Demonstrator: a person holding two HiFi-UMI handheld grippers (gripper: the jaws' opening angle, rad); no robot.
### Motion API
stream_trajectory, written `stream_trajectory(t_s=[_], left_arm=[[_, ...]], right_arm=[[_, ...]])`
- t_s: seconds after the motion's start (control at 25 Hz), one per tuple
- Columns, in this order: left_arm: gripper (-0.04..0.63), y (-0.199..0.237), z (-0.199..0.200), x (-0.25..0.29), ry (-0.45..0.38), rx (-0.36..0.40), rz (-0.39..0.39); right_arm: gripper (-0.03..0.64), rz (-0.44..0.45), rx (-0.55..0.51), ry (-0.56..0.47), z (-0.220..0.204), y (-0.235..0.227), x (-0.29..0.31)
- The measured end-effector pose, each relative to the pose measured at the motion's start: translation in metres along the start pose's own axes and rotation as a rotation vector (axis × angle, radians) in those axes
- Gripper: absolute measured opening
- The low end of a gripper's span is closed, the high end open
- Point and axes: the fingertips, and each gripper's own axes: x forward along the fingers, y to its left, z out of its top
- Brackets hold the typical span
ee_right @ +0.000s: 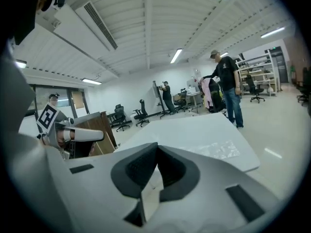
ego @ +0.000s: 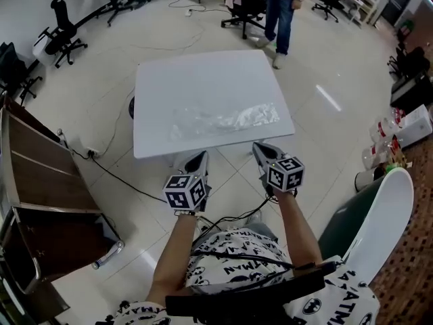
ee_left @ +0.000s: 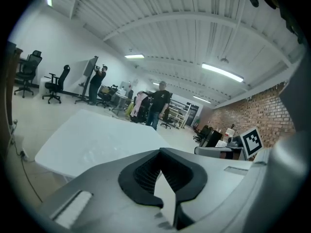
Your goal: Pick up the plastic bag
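- Plastic bag [ego: 226, 120], seemingly clear and crumpled though its outline is faint, is seen lying on the white table [ego: 196, 80], ahead of both grippers and touched by neither.
- Left gripper [ego: 199, 158] is held just short of the table's near edge, jaws pressed together on nothing.
- Right gripper [ego: 260, 149] is held beside it, jaws likewise closed and empty.

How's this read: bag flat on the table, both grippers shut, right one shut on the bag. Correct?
No: the right gripper is shut on nothing. The head view shows it by the near edge of the table, apart from the bag. The rest holds: bag flat on the table, left gripper shut too.
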Motion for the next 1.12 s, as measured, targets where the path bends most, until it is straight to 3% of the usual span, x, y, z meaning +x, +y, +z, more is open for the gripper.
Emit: stream_trajectory(t_s=[0.16,0.44,0.6,1.12], left_arm=[[-0.002,-0.019,-0.001,0.002,-0.025,-0.012,0.022],[-0.002,-0.035,0.006,0.005,-0.063,0.006,0.071],[-0.002,-0.043,0.013,0.005,-0.075,0.032,0.098],[-0.002,-0.051,0.023,0.007,-0.075,0.064,0.105]], right_arm=[[0.000,-0.029,-0.031,0.004,0.007,-0.002,-0.029],[-0.002,0.013,-0.064,-0.075,0.043,-0.004,-0.037],[0.000,0.034,-0.116,-0.055,0.040,-0.003,-0.030],[0.000,0.020,-0.086,-0.040,0.026,-0.014,-0.030]])
